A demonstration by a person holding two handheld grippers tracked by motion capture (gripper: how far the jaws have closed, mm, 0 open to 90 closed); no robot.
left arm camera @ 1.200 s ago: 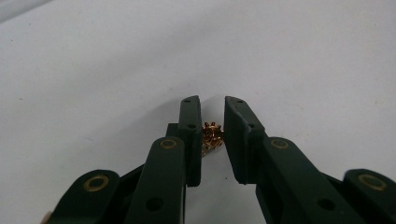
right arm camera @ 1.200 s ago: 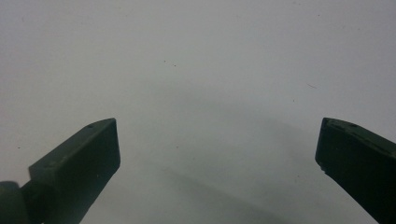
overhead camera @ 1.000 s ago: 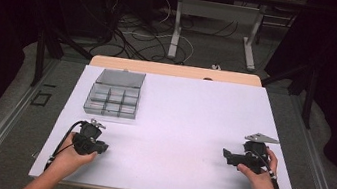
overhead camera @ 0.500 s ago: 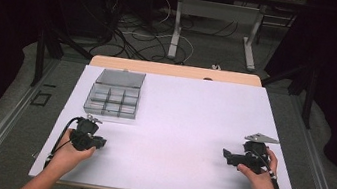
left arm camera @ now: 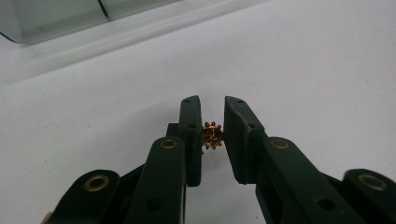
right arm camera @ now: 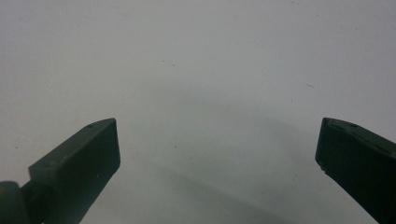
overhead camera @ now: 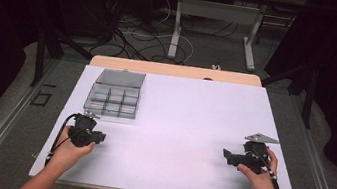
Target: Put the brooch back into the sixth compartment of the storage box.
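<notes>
Gear (left arm camera: 212, 136), small and brass-coloured with teeth round its rim, sits between the jaws of the left tool (left arm camera: 212, 119), which are drawn nearly together on either side of it; the left jaw touches it, while contact on the right cannot be told for certain. In the high view the left tool (overhead camera: 97, 137) sits at the near left of the desk (overhead camera: 189, 113), just near of the compartment box (overhead camera: 113, 95). Count: one gear, one clear box with its lid raised, two tools. The right tool (overhead camera: 226, 156) sits at the near right, close to the desk's right edge, its jaws spread wide and holding nothing over bare white surface (right arm camera: 201, 84). Wide open room lies between the two tools and across the far right of the desk. The box stands well inside the left edge.
</notes>
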